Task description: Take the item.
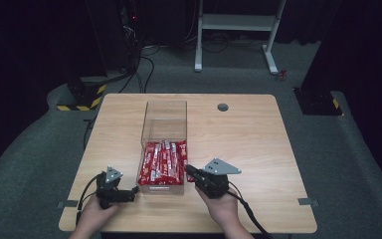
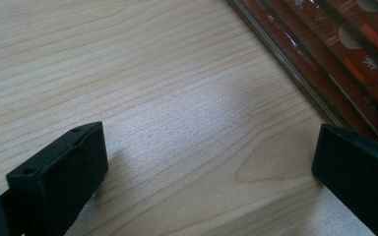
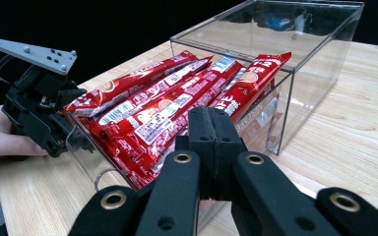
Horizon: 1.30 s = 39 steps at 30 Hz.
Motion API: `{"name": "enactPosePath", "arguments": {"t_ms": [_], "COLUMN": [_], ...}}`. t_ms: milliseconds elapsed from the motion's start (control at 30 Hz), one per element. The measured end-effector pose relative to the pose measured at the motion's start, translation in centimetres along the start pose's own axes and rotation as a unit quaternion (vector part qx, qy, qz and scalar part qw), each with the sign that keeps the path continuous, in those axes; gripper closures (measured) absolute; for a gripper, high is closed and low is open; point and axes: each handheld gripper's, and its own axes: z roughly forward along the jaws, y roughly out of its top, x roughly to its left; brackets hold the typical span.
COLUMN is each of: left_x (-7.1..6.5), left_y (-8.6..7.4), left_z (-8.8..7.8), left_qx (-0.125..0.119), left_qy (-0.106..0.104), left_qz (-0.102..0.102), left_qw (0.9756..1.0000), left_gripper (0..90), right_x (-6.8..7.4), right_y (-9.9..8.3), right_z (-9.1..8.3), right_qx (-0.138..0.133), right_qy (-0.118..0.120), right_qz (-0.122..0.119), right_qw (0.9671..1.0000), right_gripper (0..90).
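Observation:
A clear plastic box (image 1: pixel 165 103) stands lengthwise on the wooden table (image 1: pixel 248 144). Several red snack packets (image 1: pixel 163 162) lie heaped in its near half. My left gripper (image 1: pixel 132 191) rests on the table just left of the box's near corner. In the left gripper view, my left gripper (image 2: pixel 209 147) stands open over bare wood, with the packets (image 2: pixel 354 54) behind the box wall at upper right. My right gripper (image 1: pixel 189 170) sits at the box's near right corner. In the right gripper view, my right gripper (image 3: pixel 211 128) is shut with nothing in it, in front of the packets (image 3: pixel 167 108) and the box (image 3: pixel 315 73).
A round cable hole (image 1: pixel 223 107) sits in the table beyond the box. Behind the table stand a white desk frame (image 1: pixel 238 22) and dark stands with yellow-black striped bases (image 1: pixel 82 102). Bare wood stretches right of the box. The left gripper (image 3: pixel 39 113) appears at left in the right gripper view.

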Motion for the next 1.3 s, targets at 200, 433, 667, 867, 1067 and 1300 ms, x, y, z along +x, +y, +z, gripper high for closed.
{"name": "enactPosePath", "arguments": {"t_ms": [200,433,667,867,1067,1300], "left_x": [0.0,0.0,0.0,0.0,0.0,0.0], "left_y": [0.0,0.0,0.0,0.0,0.0,0.0], "left_z": [0.0,0.0,0.0,0.0,0.0,0.0], "left_qx": [0.000,0.000,0.000,0.000,0.000,0.000], "left_qy": [0.000,0.000,0.000,0.000,0.000,0.000], "left_qz": [0.000,-0.001,-0.001,0.000,0.000,0.000], "left_qw": [1.0000,1.0000,1.0000,1.0000,1.0000,1.0000], "left_gripper": [0.6,0.6,0.6,0.6,0.6,0.6], "right_x": [-0.3,-0.7,-1.2,-1.8,-2.3,-3.1], "right_y": [-0.1,-0.2,-0.3,-0.4,-0.4,-0.6], "right_z": [-0.3,-0.7,-1.2,-1.4,-1.6,-1.8], "right_qx": [0.001,0.000,0.000,-0.001,-0.001,0.000], "right_qy": [-0.006,-0.010,-0.020,-0.027,-0.032,-0.039], "right_qz": [-0.003,-0.001,0.001,0.004,0.007,0.015], "right_qw": [1.0000,1.0000,0.9998,0.9996,0.9995,0.9991], "right_gripper": [90.0,90.0,90.0,90.0,90.0,90.0]}}
